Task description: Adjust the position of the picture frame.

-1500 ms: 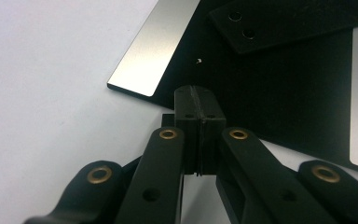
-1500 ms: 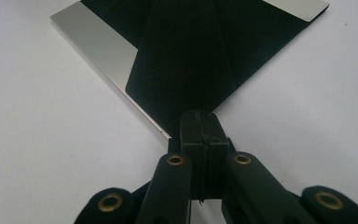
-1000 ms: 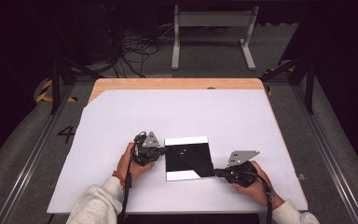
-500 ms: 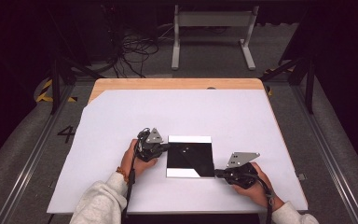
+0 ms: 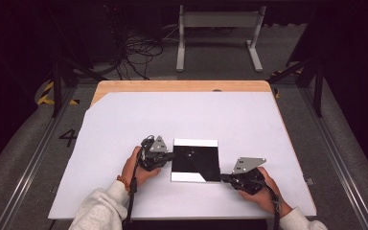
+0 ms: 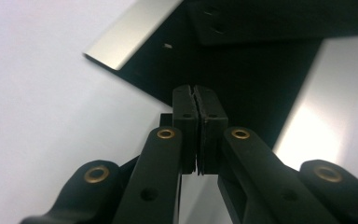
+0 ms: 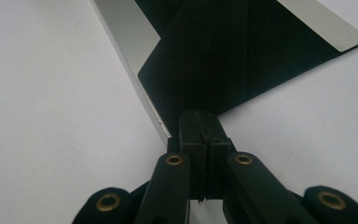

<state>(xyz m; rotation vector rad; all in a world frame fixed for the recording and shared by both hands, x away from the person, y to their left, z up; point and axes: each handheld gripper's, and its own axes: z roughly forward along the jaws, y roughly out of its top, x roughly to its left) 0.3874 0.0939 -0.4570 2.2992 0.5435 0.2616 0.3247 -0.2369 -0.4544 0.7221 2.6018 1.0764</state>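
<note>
A square black sheet (image 5: 196, 160) with pale bands along its far and near edges lies flat on the white table (image 5: 172, 115). My left gripper (image 5: 171, 155) rests at the sheet's left edge with its jaws pressed together. In the left gripper view the fingertips (image 6: 196, 93) sit over the black sheet (image 6: 242, 70). My right gripper (image 5: 223, 178) is at the sheet's near right corner, also shut. In the right gripper view its tips (image 7: 200, 116) meet the corner of the sheet (image 7: 223, 56), which has a folded black flap. Whether either pinches the paper I cannot tell.
A strip of bare wood (image 5: 172, 86) runs along the table's far edge. Beyond it on the dark floor stand a white metal frame (image 5: 218, 28) and a tangle of cables (image 5: 139, 52). Metal rails flank the table.
My left gripper has edged a little to the right, against the sheet's left edge. The right gripper has stayed where it was.
</note>
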